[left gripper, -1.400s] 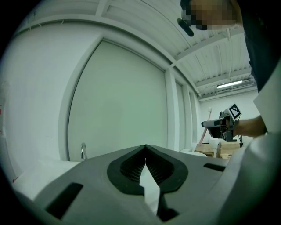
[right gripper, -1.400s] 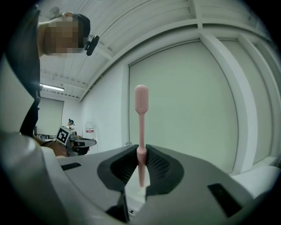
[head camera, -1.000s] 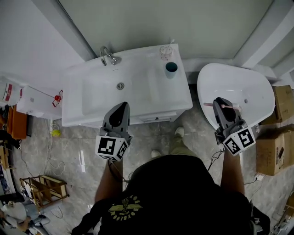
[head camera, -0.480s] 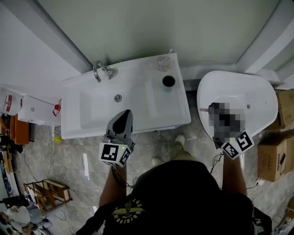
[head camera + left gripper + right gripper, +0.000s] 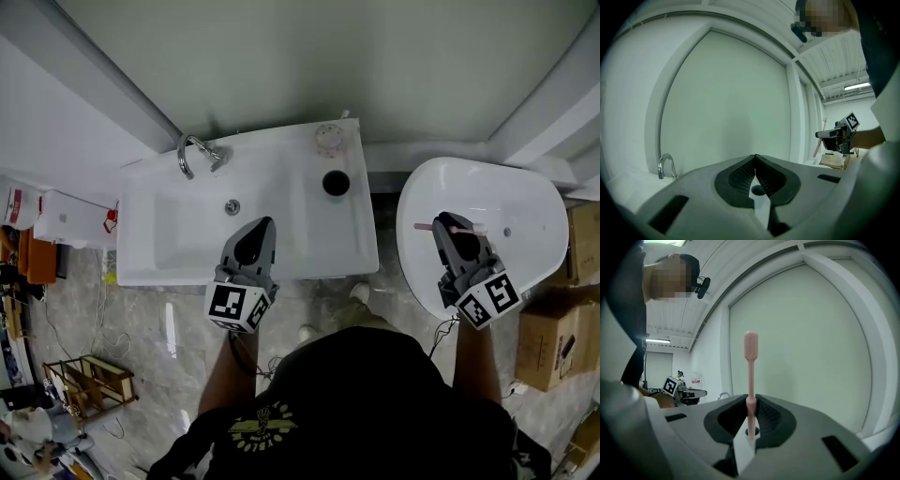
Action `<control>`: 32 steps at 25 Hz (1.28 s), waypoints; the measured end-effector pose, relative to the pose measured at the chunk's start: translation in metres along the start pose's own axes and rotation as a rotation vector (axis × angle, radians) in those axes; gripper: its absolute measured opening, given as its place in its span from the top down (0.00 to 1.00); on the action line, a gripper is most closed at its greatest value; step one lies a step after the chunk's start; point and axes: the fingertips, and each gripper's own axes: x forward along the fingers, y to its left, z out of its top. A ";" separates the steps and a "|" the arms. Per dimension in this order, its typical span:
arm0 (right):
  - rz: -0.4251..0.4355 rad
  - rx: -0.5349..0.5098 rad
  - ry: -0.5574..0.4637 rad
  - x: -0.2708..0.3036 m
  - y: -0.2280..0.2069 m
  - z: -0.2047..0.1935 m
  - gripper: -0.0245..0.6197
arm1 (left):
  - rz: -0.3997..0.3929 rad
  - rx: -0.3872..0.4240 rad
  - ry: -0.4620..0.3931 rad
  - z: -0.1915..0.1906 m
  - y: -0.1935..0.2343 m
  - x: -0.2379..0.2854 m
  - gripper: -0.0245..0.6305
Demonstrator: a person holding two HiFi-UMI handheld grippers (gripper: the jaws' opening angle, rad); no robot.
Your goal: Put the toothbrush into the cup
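A pink toothbrush (image 5: 433,226) lies crosswise in my right gripper (image 5: 449,227), which is shut on its handle above a white oval basin (image 5: 525,192). In the right gripper view the toothbrush (image 5: 750,359) stands upright between the pads, head up. The dark cup (image 5: 336,182) stands on the right rear shelf of the white sink (image 5: 309,239), well left of the right gripper. My left gripper (image 5: 263,225) hovers over the sink's front part, its jaws shut with nothing between them (image 5: 754,158). From the left gripper view the right gripper (image 5: 834,134) shows far right.
A chrome faucet (image 5: 192,152) sits at the sink's back left, and a drain (image 5: 232,207) in the bowl. A clear cup (image 5: 328,138) stands behind the dark one. A pale wall rises behind the sink. Cardboard boxes (image 5: 548,347) stand on the floor at the right.
Both grippers have advanced toward the wall with the person. The left one now reaches over the sink's front edge. The right gripper still holds the toothbrush the same way.
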 end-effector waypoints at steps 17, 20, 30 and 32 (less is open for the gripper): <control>0.185 0.017 -0.052 0.081 -0.065 0.025 0.89 | 0.236 0.060 -0.008 0.039 0.017 0.016 0.95; 0.192 0.038 -0.046 0.097 -0.061 0.017 0.89 | 0.276 0.043 -0.011 0.036 0.029 0.011 0.95; 0.156 -0.037 -0.011 0.154 -0.045 0.009 0.89 | 0.163 0.045 0.020 0.027 0.066 0.050 0.95; 0.140 -0.039 -0.002 0.163 -0.045 0.006 0.89 | 0.122 0.042 0.032 0.021 0.071 0.066 0.95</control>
